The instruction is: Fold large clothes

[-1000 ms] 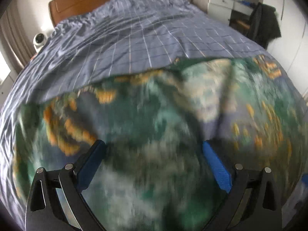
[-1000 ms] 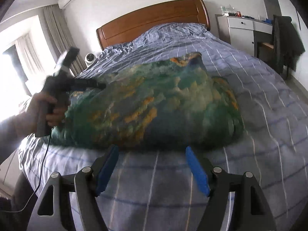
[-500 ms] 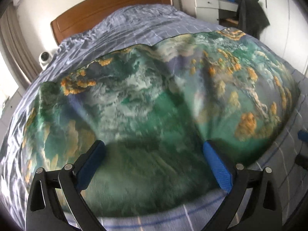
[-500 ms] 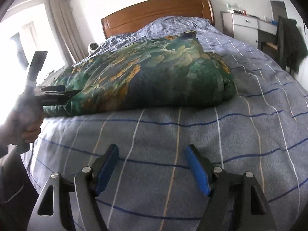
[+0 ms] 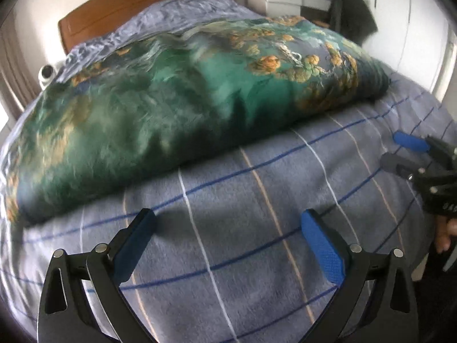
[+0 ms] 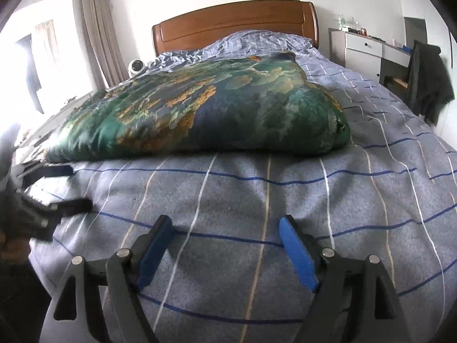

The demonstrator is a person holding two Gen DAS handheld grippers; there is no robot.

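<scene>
A bulky green garment with orange and blue print lies folded in a thick mound across the middle of the bed. My left gripper hovers open over the blue checked bedspread, short of the garment's near edge, with nothing between its fingers. At the bed's near edge my right gripper has its jaws opening, nothing between them, also clear of the garment. Blue pads line the fingers of both.
A wooden headboard stands at the far end. A white camera sits by the bed's far left. A white dresser and a dark jacket on a chair are at the right. A curtained window glows at left.
My left gripper has pulled back off the garment toward the near edge of the bed; bare bedspread now lies under it. The right gripper has dropped a little and its jaws stand slightly wider.
</scene>
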